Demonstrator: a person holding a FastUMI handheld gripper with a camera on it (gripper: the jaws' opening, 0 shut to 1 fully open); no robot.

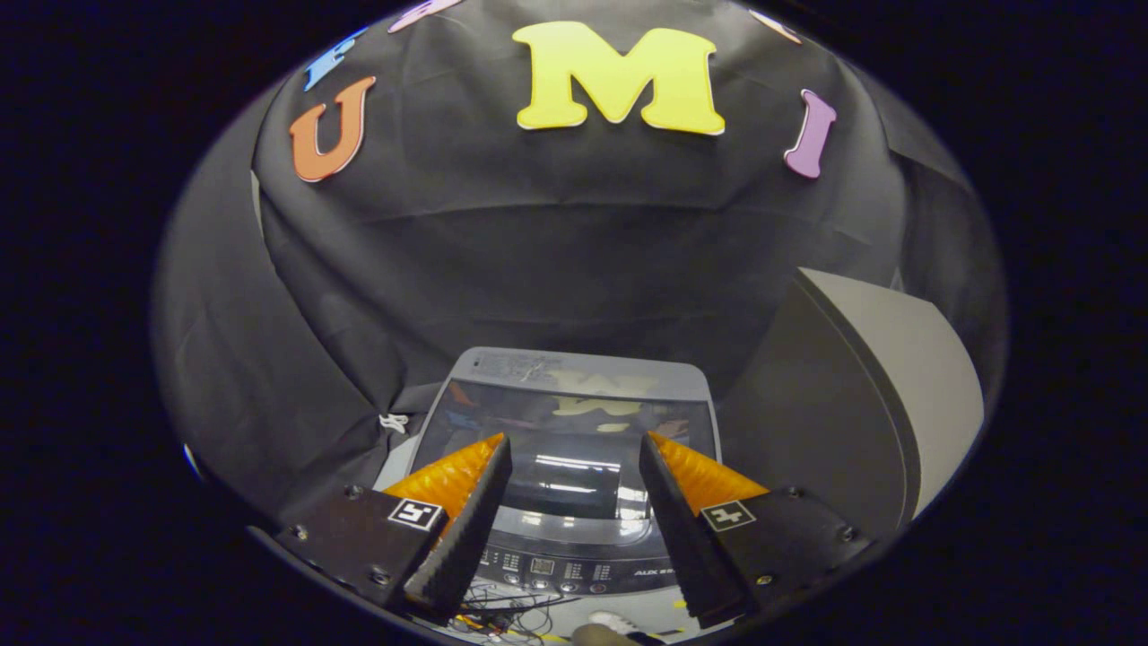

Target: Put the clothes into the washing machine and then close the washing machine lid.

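Observation:
A grey top-loading washing machine (574, 538) stands below and ahead of me against the black cloth wall. Its dark glossy lid (574, 426) lies flat and shut, mirroring the wall above it. The control panel (560, 565) runs along the machine's near edge, between my fingers. My gripper (574, 441) hangs above the lid, open, with nothing between its orange-and-black fingers (462, 475). No clothes are visible.
A tall grey box-like unit (861, 395) stands close to the right of the machine. Tangled cables (507, 619) lie in front of the control panel. A small white cord knot (393, 422) hangs on the cloth left of the machine.

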